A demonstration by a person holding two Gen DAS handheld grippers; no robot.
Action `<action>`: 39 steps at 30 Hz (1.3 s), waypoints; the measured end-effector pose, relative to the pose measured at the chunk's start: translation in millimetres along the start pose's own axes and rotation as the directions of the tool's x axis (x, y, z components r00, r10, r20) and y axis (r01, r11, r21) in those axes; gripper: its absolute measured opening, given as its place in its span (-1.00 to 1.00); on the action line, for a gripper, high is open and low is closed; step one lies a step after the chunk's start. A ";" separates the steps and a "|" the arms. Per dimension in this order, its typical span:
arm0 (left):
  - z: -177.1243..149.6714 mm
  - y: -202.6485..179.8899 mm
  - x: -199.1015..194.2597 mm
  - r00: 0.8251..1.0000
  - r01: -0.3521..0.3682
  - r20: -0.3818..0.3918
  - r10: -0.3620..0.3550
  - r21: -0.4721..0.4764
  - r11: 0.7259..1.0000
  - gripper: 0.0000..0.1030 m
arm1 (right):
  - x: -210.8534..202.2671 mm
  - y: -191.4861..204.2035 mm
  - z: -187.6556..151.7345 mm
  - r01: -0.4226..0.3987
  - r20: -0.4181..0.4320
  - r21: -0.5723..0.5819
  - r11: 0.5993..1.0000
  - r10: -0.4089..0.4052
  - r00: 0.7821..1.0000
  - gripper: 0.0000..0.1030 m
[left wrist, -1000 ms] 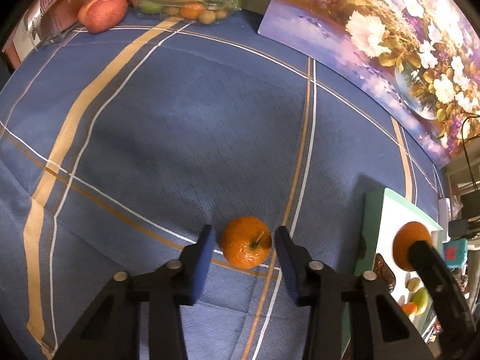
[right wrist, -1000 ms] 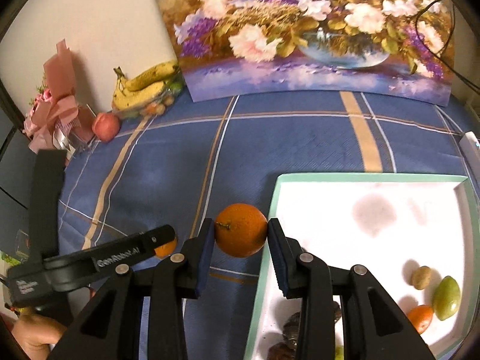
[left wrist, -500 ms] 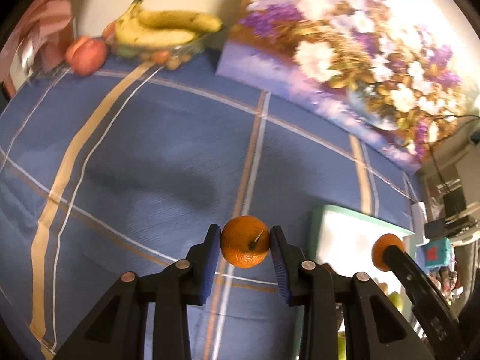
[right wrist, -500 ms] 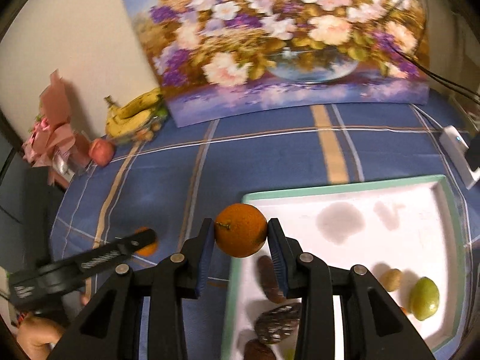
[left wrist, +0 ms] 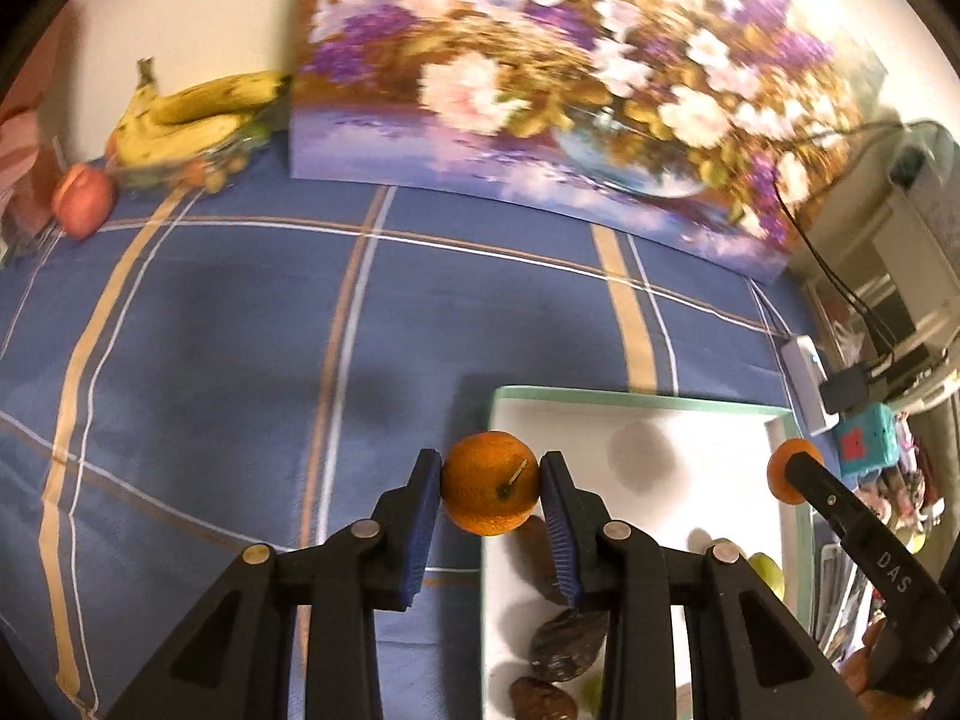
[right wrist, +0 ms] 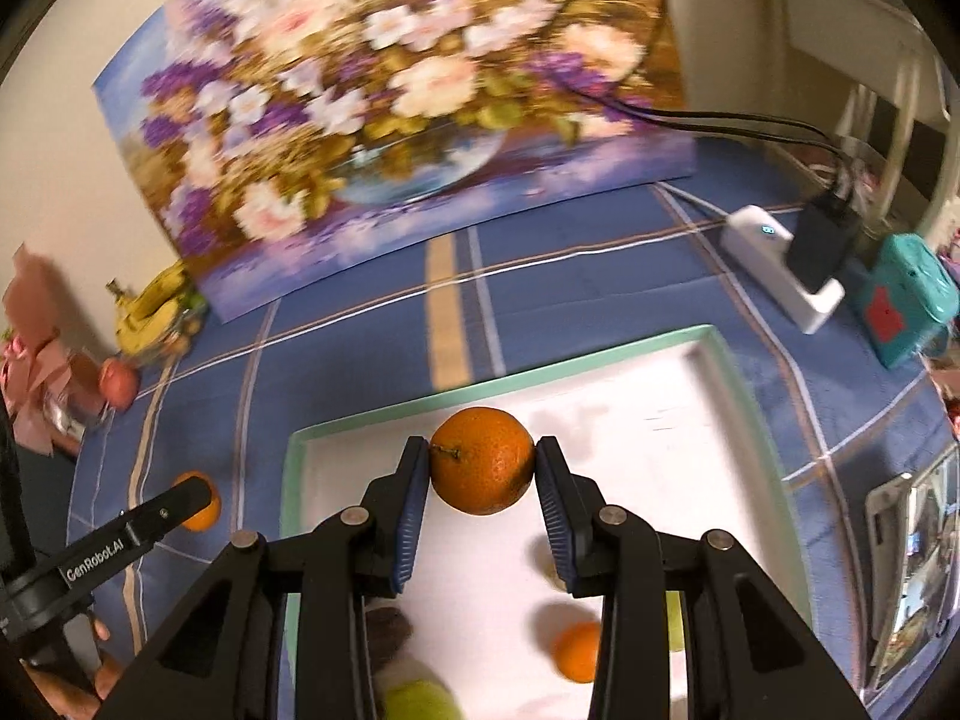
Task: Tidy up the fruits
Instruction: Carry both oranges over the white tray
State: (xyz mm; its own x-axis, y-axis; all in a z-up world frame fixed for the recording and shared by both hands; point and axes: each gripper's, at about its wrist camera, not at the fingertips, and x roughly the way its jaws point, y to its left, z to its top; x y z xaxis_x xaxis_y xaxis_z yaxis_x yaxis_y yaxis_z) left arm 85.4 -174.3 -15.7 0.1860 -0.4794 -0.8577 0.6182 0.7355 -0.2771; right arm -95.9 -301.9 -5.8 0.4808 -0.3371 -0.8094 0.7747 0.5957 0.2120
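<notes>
My left gripper (left wrist: 491, 495) is shut on an orange (left wrist: 491, 491) and holds it in the air over the left rim of the white tray (left wrist: 630, 405). My right gripper (right wrist: 483, 471) is shut on a second orange (right wrist: 483, 461) and holds it above the tray (right wrist: 384, 414), over its far left part. The tray holds dark dates (left wrist: 567, 636), a small orange (right wrist: 576, 651) and green fruits (right wrist: 420, 699). The left gripper with its orange also shows in the right wrist view (right wrist: 195, 501), left of the tray.
Bananas (left wrist: 192, 114) in a clear dish and a red apple (left wrist: 83, 209) lie at the far left by the wall. A flower painting (left wrist: 570, 90) leans at the back. A white power strip (right wrist: 780, 264) and a teal box (right wrist: 906, 294) sit at the right.
My left gripper closed on its orange, lifted it off the cloth and carried it right to the tray's edge. My right gripper moved its orange from the tray's left edge to over the tray.
</notes>
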 end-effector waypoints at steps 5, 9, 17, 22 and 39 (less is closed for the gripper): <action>0.5 -18.8 11.1 1.000 -0.006 -0.007 0.007 0.049 0.999 -0.30 | 2.5 -15.6 1.6 0.013 -0.002 0.016 1.000 -0.013 1.000 -0.27; -1.0 -30.5 24.5 1.000 -0.009 -0.020 0.011 0.082 0.997 -0.30 | 9.3 -19.8 2.3 0.018 -0.012 0.013 1.000 -0.018 1.000 -0.27; -12.8 -39.7 54.7 0.997 -0.024 -0.064 0.031 0.113 0.993 -0.30 | 34.6 -25.5 -0.2 0.046 -0.065 -0.006 0.999 -0.046 0.997 -0.27; -17.5 -39.4 66.8 0.996 -0.028 -0.086 0.038 0.117 0.993 -0.30 | 48.8 -29.0 -4.9 0.068 -0.098 -0.014 0.998 -0.069 0.993 -0.27; -21.3 -37.9 77.4 0.993 -0.023 -0.116 0.036 0.109 0.994 -0.29 | 63.4 -28.0 -11.7 0.081 -0.145 -0.032 0.996 -0.085 0.986 -0.27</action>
State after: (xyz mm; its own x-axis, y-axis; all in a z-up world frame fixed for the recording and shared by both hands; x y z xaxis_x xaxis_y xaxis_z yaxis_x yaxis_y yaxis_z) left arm 60.1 -229.0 -80.8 0.1186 -0.3943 -0.9113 0.6933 0.6899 -0.2083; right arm -92.0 -331.4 -69.5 0.3484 -0.2777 -0.8953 0.7977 0.5893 0.1277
